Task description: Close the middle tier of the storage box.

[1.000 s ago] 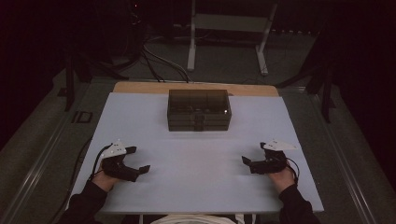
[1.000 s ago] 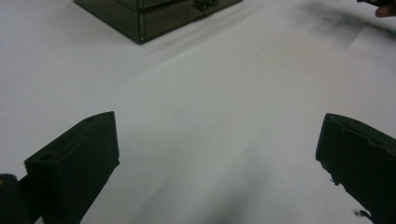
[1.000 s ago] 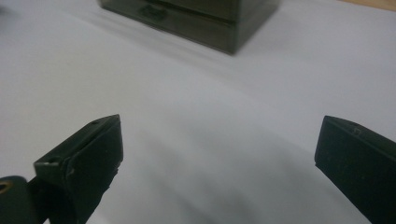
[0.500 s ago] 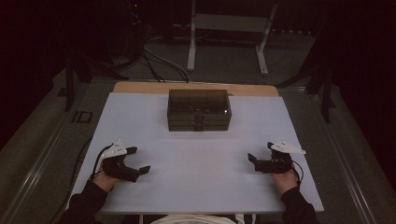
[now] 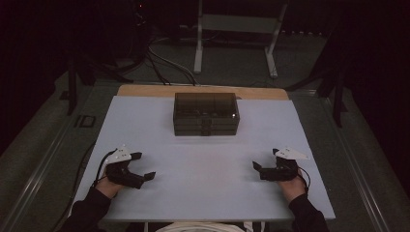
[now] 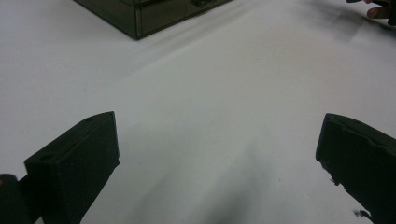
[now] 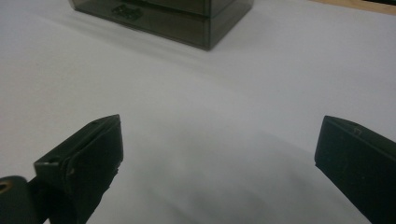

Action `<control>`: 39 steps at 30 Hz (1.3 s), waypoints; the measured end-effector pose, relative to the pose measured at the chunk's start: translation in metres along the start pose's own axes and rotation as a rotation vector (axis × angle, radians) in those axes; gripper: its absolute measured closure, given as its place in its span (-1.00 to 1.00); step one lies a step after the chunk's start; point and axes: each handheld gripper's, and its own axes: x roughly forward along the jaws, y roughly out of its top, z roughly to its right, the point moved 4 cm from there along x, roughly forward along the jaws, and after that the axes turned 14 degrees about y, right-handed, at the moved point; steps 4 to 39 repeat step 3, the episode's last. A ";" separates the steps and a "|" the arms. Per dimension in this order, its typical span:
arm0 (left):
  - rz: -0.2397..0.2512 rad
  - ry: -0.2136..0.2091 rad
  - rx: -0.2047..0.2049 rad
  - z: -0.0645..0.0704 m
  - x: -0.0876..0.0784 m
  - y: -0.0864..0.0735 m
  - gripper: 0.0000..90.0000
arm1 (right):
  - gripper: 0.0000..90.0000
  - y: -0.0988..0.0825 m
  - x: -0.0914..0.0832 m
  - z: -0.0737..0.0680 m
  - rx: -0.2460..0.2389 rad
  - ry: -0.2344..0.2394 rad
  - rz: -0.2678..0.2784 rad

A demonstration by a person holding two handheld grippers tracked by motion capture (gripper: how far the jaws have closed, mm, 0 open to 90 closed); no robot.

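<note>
A dark, smoky see-through box [image 5: 206, 113] with a latch on its front stands at the far middle of the white table [image 5: 208, 193]. My left gripper [image 5: 143, 165] rests near the front left, its jaws wide apart with nothing between them. At the front right, my right gripper [image 5: 266, 159] is open and empty too. In the left gripper view the left gripper [image 6: 217, 158] points over bare table toward a corner of the box [image 6: 149, 14]. The right gripper [image 7: 217, 158] faces the box [image 7: 173, 14] from the other side.
A wooden strip [image 5: 145, 90] runs along the table's far edge. Behind it, a metal stand [image 5: 198, 48] and cables [image 5: 159, 63] sit on the dark floor. The other hand [image 6: 378, 7] shows at the top right of the left gripper view.
My right gripper has shifted slightly to the right. The left gripper and the box have stayed where they were.
</note>
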 end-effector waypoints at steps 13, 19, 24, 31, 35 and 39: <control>0.001 0.000 0.000 0.000 0.000 0.000 -0.98 | -0.98 -0.001 -0.002 0.002 -0.002 -0.013 -0.013; 0.001 0.000 0.000 0.000 0.000 0.000 -0.98 | -0.98 -0.001 -0.002 0.002 -0.002 -0.013 -0.013; 0.001 0.000 0.000 0.000 0.000 0.000 -0.98 | -0.98 -0.001 -0.002 0.002 -0.002 -0.013 -0.013; 0.001 0.000 0.000 0.000 0.000 0.000 -0.98 | -0.98 -0.001 -0.002 0.002 -0.002 -0.013 -0.013; 0.001 0.000 0.000 0.000 0.000 0.000 -0.98 | -0.98 -0.001 -0.002 0.002 -0.002 -0.013 -0.013; 0.001 0.000 0.000 0.000 0.000 0.000 -0.98 | -0.98 -0.001 -0.002 0.002 -0.002 -0.013 -0.013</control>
